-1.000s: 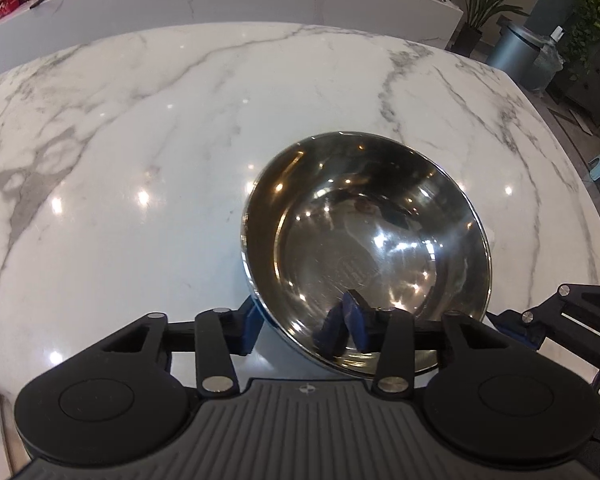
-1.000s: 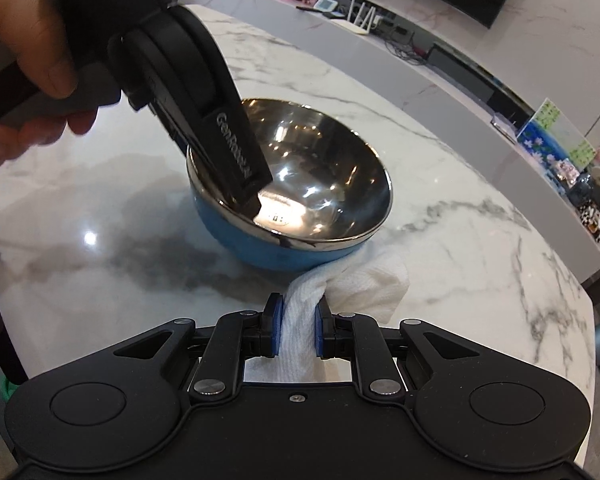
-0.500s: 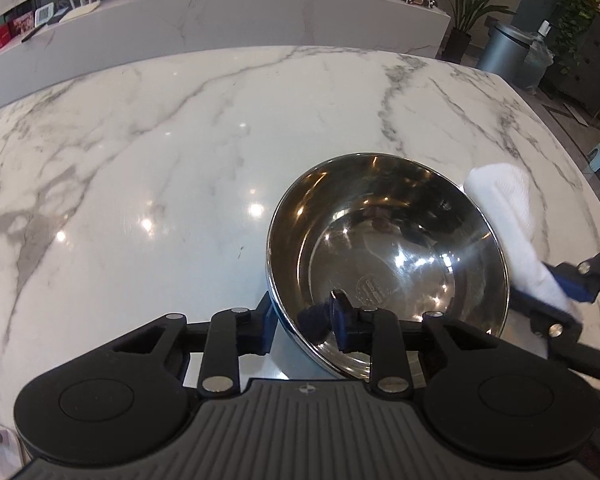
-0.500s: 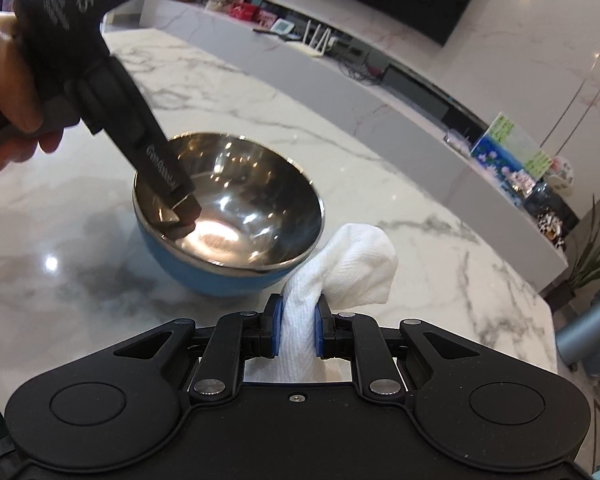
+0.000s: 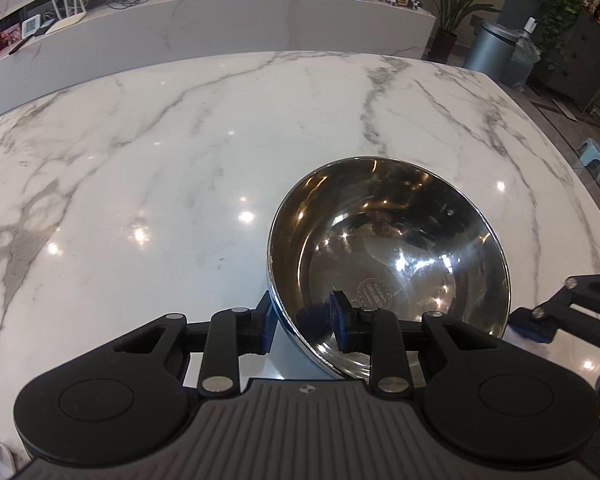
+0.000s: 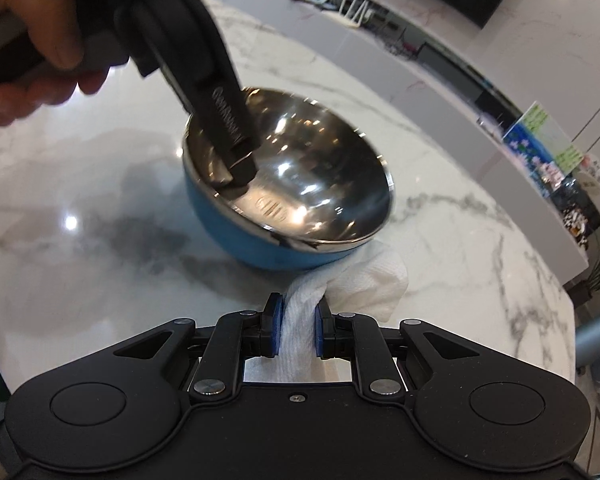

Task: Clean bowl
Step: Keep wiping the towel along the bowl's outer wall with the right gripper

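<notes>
Steel bowl [image 5: 388, 248], just one: left gripper [image 5: 304, 320] fingers clamp its rim; right gripper [image 6: 296, 328] fingers pinch one white cloth [image 6: 356, 284].

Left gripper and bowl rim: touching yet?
Touching. The left wrist view shows the left gripper clamped across the bowl rim, one pad outside, one inside.
</notes>
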The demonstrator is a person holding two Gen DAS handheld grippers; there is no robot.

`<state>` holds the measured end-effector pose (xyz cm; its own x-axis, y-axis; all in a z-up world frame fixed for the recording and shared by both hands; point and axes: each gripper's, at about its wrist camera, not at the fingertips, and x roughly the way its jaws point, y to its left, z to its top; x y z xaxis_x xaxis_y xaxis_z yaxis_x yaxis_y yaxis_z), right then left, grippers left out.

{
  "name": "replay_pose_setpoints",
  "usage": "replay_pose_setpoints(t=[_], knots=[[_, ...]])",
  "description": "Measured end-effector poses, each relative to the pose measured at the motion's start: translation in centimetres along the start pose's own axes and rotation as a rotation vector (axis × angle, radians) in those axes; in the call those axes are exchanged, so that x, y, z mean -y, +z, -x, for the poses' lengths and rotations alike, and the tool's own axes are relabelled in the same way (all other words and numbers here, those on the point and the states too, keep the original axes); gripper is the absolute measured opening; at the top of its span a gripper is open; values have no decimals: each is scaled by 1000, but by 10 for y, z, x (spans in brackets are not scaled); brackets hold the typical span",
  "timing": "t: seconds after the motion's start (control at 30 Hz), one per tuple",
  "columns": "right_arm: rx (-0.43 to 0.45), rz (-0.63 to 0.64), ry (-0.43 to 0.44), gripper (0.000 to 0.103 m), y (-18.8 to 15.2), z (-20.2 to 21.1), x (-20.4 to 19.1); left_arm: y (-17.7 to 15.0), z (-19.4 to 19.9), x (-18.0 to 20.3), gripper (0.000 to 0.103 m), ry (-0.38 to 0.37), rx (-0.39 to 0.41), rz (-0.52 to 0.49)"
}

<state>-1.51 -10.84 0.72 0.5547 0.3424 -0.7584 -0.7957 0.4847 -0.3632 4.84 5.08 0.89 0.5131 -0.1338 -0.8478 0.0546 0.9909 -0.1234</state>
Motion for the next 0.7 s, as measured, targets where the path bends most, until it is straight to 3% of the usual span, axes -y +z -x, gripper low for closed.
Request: replay_pose_setpoints(t=[0.1,0.2,0.4,0.57,0.7], knots=[[-3,-8,3,14,-2,-1,1,-1,-1,-5,29,-21,-20,58],[-7,-11,4,14,-3,-3,0,-3,-2,-10,45,-37,-59,129],[-11,-8,4,14,-4,-5,-1,-8,0,-13,47,-47,-88,163],[2,-6,-10,14,-3,-2,0,-6,4,-9,26,-37,-69,123],[22,-8,-39,14,-3,1,4,-4,3,-7,26,-33,-51,80]])
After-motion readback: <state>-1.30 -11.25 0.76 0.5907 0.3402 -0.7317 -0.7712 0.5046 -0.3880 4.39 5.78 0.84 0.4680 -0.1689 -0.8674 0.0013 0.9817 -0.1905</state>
